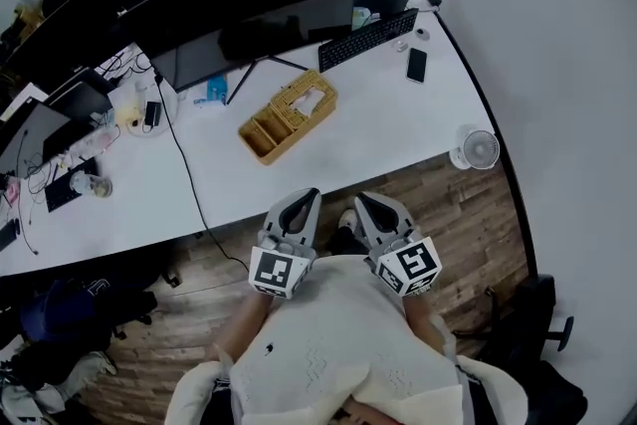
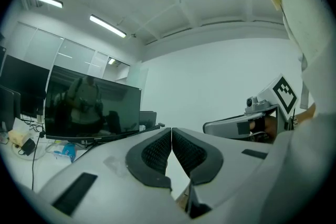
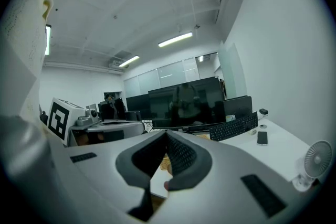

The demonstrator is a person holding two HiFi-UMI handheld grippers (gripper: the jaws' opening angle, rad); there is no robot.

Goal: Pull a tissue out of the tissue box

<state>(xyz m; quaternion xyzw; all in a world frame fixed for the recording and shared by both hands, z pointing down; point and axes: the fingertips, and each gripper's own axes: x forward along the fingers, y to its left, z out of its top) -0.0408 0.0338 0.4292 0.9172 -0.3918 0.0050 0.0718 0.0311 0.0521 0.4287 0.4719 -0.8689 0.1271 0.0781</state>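
Note:
The tissue box (image 1: 289, 114) is a woven tan holder on the white desk (image 1: 398, 124), in front of the monitors. A white tissue (image 1: 310, 100) shows at its top slot. Both grippers hang well short of it, over the floor, close to the person's chest. My left gripper (image 1: 307, 200) is shut with nothing between its pads, and its jaws meet in the left gripper view (image 2: 171, 131). My right gripper (image 1: 365, 202) is beside it, also shut and empty, with its tips together in the right gripper view (image 3: 166, 137).
Dark monitors (image 1: 249, 5) line the back of the desk. A keyboard (image 1: 368, 38), a phone (image 1: 416, 65) and a small white fan (image 1: 478, 149) lie to the right of the box. A black cable (image 1: 184, 164) runs across the desk. The floor (image 1: 468, 214) is wooden.

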